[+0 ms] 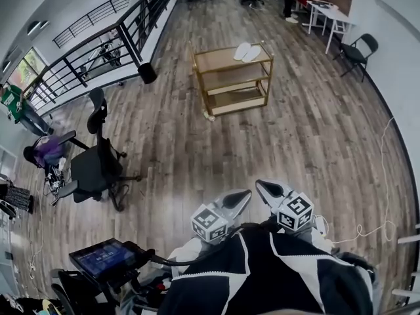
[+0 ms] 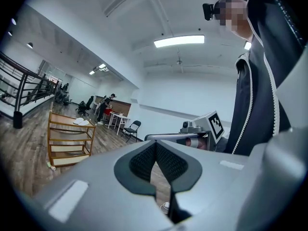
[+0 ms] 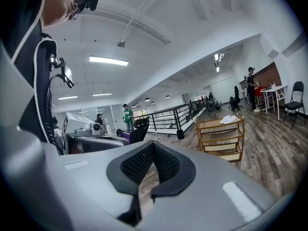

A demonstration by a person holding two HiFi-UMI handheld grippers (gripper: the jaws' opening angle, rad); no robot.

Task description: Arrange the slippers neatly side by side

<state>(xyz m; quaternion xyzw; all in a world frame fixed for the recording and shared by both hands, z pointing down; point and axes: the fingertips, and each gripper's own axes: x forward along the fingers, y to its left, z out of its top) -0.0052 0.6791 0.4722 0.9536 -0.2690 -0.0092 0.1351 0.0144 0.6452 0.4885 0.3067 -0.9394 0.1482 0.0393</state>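
Shut to the pads and holding nothing at both the left gripper (image 2: 155, 148) and the right gripper (image 3: 153, 148), side by side and pointing roughly level. Well ahead of both sets of jaws, across open floor (image 1: 197, 149), atop a wooden cart (image 1: 231, 59): the white slippers (image 1: 247, 52) (close together, exact lie too small to tell). Looks like the approach step; next calls for closing in on the cart, opening the jaws and taking a slipper in each.

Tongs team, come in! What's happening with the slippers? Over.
Left tongs, right tongs: shut, empty. White slippers atop wooden cart, far off. Office chair off left, not in the way.
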